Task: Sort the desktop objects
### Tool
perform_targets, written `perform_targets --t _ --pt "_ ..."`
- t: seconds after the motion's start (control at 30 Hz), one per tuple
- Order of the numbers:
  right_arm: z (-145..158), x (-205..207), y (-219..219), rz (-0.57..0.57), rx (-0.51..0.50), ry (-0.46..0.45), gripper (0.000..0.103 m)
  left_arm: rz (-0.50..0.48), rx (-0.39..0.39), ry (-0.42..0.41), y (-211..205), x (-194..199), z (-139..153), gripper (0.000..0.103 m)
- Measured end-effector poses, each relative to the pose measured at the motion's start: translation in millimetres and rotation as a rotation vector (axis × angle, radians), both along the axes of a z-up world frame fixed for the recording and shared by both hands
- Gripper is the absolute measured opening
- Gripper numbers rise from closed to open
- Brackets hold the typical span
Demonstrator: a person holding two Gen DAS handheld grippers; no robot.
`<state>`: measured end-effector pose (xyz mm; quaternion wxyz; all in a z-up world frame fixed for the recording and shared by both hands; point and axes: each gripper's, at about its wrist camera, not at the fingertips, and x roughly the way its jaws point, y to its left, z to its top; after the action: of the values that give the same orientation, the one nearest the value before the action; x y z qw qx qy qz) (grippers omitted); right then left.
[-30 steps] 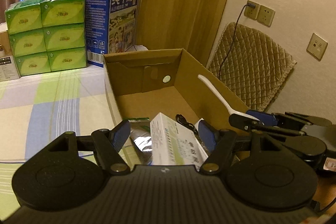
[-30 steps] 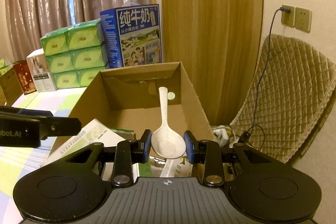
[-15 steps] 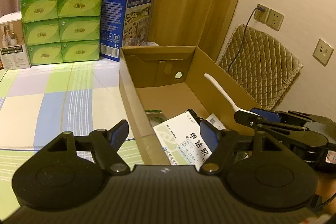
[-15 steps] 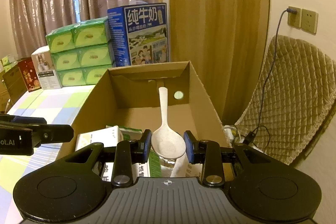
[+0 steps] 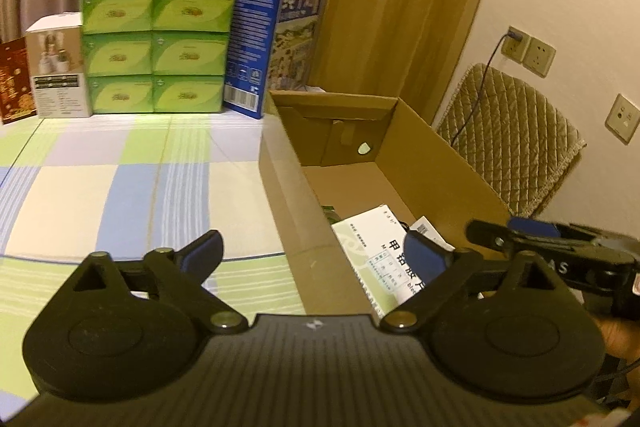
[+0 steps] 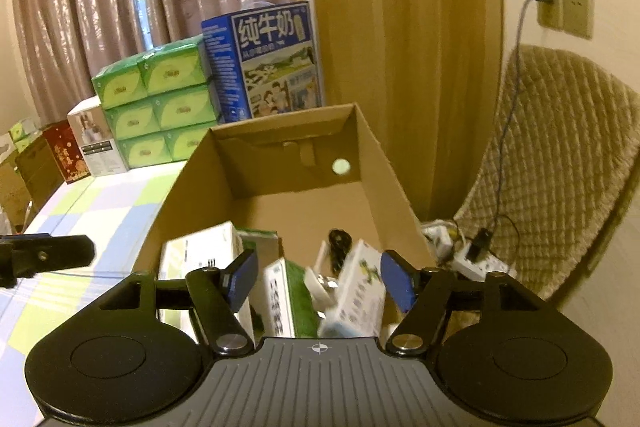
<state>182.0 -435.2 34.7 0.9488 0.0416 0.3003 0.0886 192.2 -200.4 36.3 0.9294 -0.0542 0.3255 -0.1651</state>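
An open cardboard box (image 5: 440,163) (image 6: 376,167) stands on the checked tablecloth. It holds a white medicine box (image 5: 376,251) (image 6: 196,255), a green-and-white carton (image 6: 288,299), a small white pack (image 6: 360,291) and a black cable (image 6: 340,239). My left gripper (image 5: 316,251) is open and empty, straddling the box's near left wall. My right gripper (image 6: 318,277) is open and empty above the box's near end; it also shows in the left wrist view (image 5: 552,247). The white spoon is not visible.
Stacked green tissue packs (image 5: 156,47), a blue milk carton (image 5: 276,39), a white box (image 5: 58,67) and a red box (image 5: 12,79) line the table's far edge. A quilted chair (image 6: 560,163) with a power strip (image 6: 476,259) stands right of the box.
My right gripper has opened and the white spoon it held is gone from its jaws. My left gripper has drawn back and left, from over the box to its left wall.
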Motion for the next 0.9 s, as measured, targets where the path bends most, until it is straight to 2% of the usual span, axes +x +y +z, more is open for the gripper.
perform_targets --t 0.17,0.3,0.47,0.6,0.8,0.9 --pt "7.7 -31.2 -6.6 0.0 0.008 0.014 0.086 0.021 -0.008 -0.015 7.4 -23.7 6.7 0.102" --pt "19.1 -55.5 -4.7 0.003 0.004 0.003 0.093 0.033 -0.027 -0.005 10.3 -43.3 12.6 0.102" --pt "32.1 -79.8 -1.0 0.007 0.002 0.001 0.1 0.033 -0.013 0.013 9.4 -69.3 21.1 0.102" --pt "40.9 -97.3 2.2 0.01 -0.009 0.001 0.101 0.05 0.007 0.032 9.7 -87.7 28.0 0.102" --pt "52.7 -121.4 1.9 0.003 -0.026 -0.008 0.101 0.072 -0.017 0.057 15.9 -110.3 38.9 0.102" --pt "55.9 -132.7 -1.2 -0.015 -0.026 -0.018 0.101 0.088 0.003 0.055 16.2 -121.5 44.5 0.102"
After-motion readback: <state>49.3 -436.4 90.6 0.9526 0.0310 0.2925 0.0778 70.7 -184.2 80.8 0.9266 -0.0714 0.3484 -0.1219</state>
